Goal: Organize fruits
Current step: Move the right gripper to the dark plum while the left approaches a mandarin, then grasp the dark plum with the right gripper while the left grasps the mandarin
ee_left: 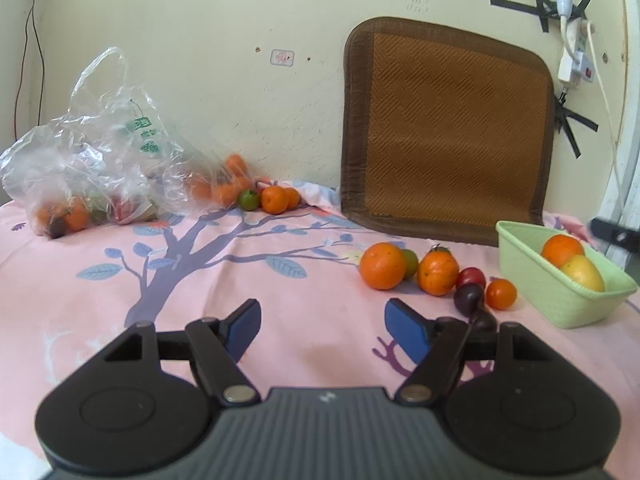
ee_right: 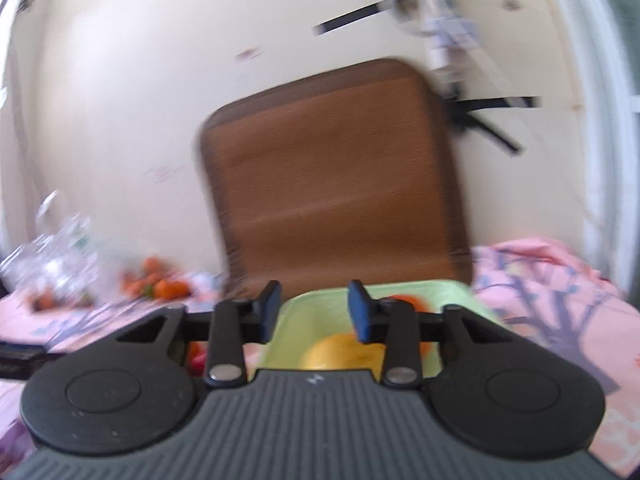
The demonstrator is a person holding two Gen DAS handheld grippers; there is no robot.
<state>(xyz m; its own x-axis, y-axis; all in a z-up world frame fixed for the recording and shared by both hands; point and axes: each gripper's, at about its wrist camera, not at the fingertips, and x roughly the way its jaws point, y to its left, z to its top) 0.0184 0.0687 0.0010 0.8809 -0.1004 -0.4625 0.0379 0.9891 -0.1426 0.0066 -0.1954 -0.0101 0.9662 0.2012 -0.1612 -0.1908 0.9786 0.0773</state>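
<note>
The right gripper [ee_right: 314, 312], jaws released and empty, hangs over the pale green plastic basket [ee_left: 532, 280]; the left gripper [ee_left: 322, 326] is equally spread; loose round oranges [ee_left: 382, 266] lie just left of the basket; approach the nearest squarely and close gently.

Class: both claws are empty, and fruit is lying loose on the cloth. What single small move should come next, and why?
Probably ease the open left claw right, toward the dark plum: it lies nearest, outside the green basket, which already holds an orange.
</note>
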